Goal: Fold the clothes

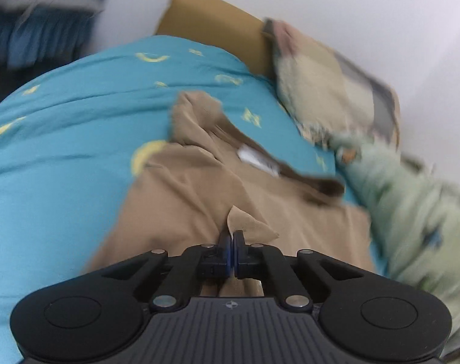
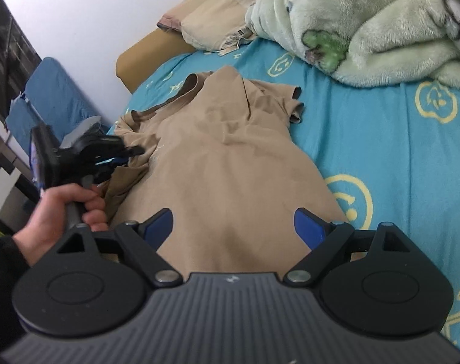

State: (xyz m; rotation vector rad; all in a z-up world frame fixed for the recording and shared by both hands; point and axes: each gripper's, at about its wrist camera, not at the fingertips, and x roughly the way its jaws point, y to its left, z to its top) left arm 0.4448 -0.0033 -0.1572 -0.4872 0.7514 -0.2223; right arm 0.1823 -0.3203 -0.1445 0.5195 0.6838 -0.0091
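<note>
We find the tan shirt [image 2: 230, 157] rumpled on the blue bed sheet [image 2: 381, 139]. The left gripper [image 1: 231, 239] has its jaws clenched on a small peak of cloth; that thin pinch may slip under pull. The right gripper [image 2: 233, 227] hangs released over the hem, so an unanchored shirt could drag toward the green blanket [image 2: 381, 24].

Left gripper [image 1: 231, 238] clamped, right gripper [image 2: 233, 224] agape

Left wrist view motion-blurred: green blanket [image 1: 412, 212] and pillow [image 1: 330, 91] smeared. Tan shirt [image 1: 199, 188] lower part hidden beneath left gripper [image 1: 231, 238]; label [image 1: 257, 157] unreadable. Right wrist view: blanket cut off top right.
</note>
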